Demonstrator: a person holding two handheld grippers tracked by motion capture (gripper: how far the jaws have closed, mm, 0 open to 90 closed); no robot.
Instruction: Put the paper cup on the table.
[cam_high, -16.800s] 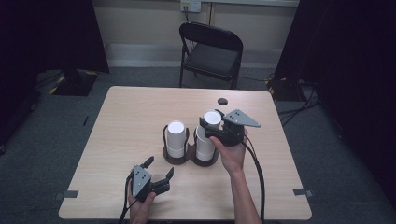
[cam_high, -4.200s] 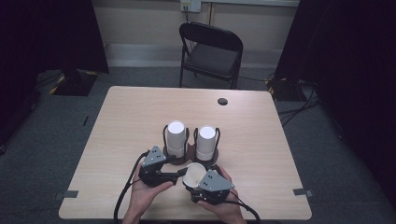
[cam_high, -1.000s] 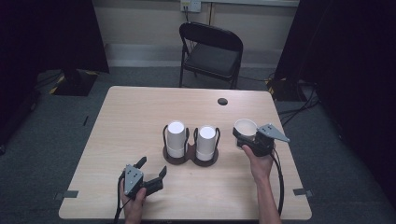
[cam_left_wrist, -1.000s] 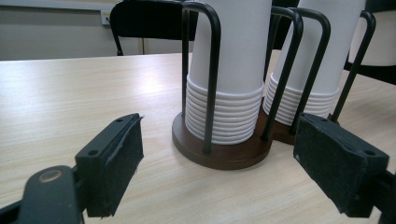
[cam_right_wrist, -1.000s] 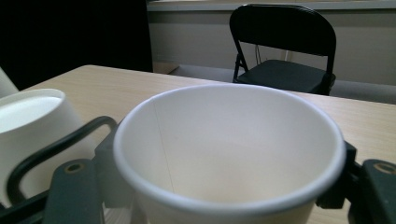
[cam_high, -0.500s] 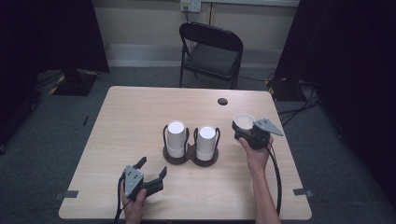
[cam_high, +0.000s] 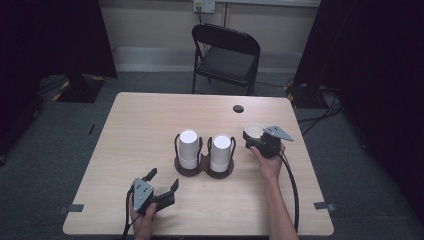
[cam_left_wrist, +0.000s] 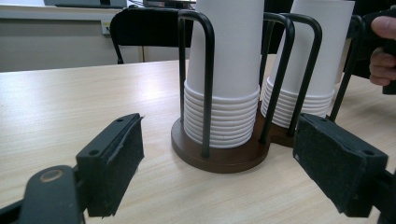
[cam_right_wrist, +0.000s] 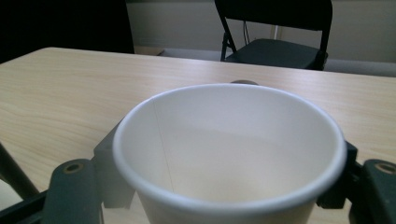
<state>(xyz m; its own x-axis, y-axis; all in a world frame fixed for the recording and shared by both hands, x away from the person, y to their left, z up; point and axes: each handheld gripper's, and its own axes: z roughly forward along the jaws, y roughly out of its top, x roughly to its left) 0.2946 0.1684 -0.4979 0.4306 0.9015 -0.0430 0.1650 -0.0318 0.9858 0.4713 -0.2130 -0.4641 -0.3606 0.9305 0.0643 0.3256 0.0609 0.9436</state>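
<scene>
While clamped between right gripper (cam_high: 256, 138) fingers (cam_right_wrist: 77, 184), thin paper cup (cam_right_wrist: 229, 154) could buckle or tip; left gripper (cam_high: 162, 185) fingers (cam_left_wrist: 112, 163) apart, empty.

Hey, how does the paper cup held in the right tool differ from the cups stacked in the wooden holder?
The held cup sits mouth up, while the stacked cups stand upside down. The held cup is single and gripped by the right tool to the right of the holder; the stacked cups are nested in two columns inside the wooden holder. Both are plain white paper cups.
</scene>
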